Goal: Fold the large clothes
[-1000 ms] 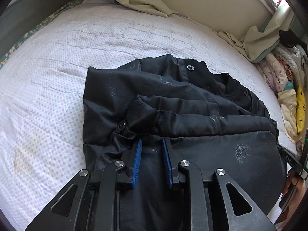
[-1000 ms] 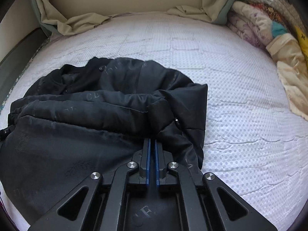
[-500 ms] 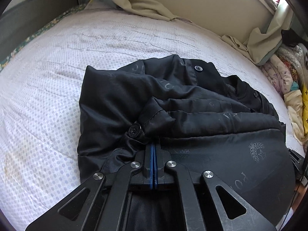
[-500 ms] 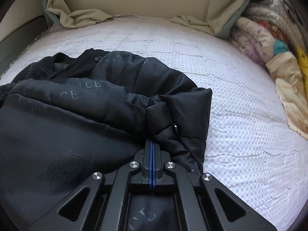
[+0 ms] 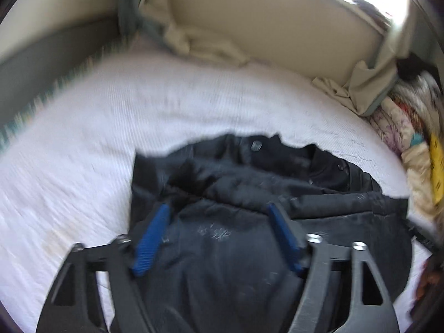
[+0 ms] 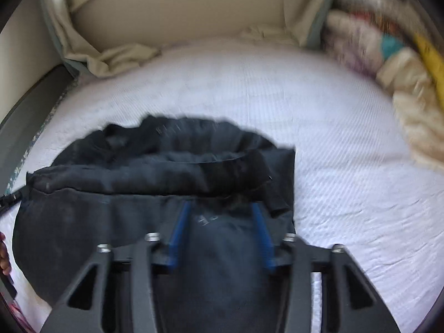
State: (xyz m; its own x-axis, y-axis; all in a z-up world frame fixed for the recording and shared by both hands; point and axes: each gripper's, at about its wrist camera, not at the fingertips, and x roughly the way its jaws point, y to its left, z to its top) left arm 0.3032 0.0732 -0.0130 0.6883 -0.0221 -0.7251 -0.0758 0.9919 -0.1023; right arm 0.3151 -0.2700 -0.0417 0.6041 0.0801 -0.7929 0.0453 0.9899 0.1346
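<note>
A black padded jacket with faint pale printed marks (image 5: pixel 249 222) is lying folded into a thick bundle on the white quilted mattress (image 5: pixel 138 116), its doubled-over upper edge forming a soft roll across the middle. The left gripper (image 5: pixel 219 211) is hanging over the bundle's near half with its blue-padded jaws standing wide; they have just been opening, and the pads are pressing on nothing. The right gripper (image 6: pixel 220 208) is likewise hovering over the jacket (image 6: pixel 155 183), its jaws partly apart after just opening, holding nothing. Both views are blurring with motion. Crumpled beige sheets (image 5: pixel 205 44) are lying along the far edge, and a pile of patterned bedding (image 6: pixel 388 55) is sitting at the mattress's right side.
</note>
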